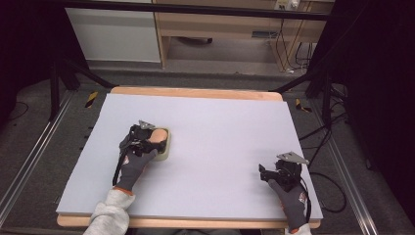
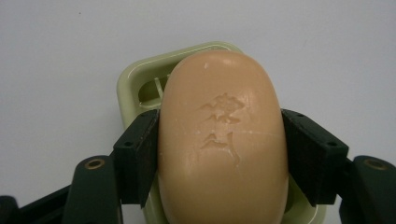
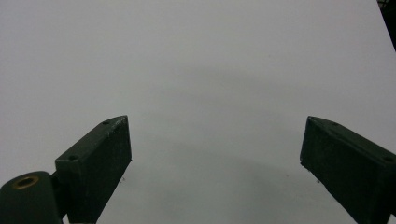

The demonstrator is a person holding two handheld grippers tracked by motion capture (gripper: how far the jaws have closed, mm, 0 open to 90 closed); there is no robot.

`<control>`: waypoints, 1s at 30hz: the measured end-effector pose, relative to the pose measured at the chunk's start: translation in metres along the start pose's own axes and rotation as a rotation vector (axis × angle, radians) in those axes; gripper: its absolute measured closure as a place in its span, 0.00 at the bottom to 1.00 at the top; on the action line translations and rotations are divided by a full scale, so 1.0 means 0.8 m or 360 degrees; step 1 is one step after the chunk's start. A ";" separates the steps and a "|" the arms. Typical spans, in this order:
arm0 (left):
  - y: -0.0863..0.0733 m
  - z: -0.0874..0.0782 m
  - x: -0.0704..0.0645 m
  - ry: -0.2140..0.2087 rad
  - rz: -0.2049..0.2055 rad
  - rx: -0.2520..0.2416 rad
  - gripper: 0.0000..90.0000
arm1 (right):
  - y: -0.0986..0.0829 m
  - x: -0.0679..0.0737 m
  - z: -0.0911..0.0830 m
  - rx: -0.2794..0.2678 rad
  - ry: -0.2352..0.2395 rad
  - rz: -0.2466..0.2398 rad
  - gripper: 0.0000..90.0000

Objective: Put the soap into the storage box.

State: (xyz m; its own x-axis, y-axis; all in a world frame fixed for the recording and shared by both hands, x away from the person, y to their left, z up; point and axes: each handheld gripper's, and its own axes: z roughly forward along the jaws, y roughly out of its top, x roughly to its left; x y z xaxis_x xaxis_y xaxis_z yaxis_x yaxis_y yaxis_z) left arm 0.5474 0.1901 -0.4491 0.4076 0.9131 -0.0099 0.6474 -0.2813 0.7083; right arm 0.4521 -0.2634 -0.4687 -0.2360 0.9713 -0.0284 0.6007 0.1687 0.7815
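Peach soap (image 2: 222, 140); pale green dish (image 2: 135, 81); black jaws.

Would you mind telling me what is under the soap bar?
A pale green soap dish sits under the soap bar, which the left claw grips. The dish's corner slot shows; the soap covers the rest of its floor.

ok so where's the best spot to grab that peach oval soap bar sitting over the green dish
Grip the peach oval soap bar across its narrow width, one pad on each long side, coming down from above. Its rounded ends would likely slip, and the pale green plastic dish hems in its lower edges. The left gripper is already clamped this way.
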 end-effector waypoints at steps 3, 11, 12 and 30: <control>-0.002 0.004 0.000 -0.0007 -0.0003 0.0013 0.35 | 0.000 -0.002 0.000 -0.0003 0.0015 0.0031 0.10; -0.005 0.006 -0.003 0.0012 0.0000 -0.0009 0.35 | -0.001 -0.003 0.000 -0.0001 0.0014 0.0040 0.10; -0.005 0.006 -0.003 0.0013 0.0000 -0.0010 0.35 | -0.001 -0.003 0.000 0.0002 0.0017 0.0044 0.10; -0.003 -0.002 -0.002 -0.0004 0.0000 -0.0032 0.23 | -0.003 -0.004 -0.001 -0.0004 0.0027 0.0041 0.09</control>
State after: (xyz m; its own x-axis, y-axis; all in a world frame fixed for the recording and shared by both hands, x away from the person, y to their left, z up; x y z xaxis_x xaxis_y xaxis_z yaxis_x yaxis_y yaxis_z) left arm 0.5443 0.1901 -0.4497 0.4092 0.9124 -0.0115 0.6342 -0.2754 0.7224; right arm 0.4509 -0.2669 -0.4697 -0.2336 0.9723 0.0025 0.6048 0.1433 0.7834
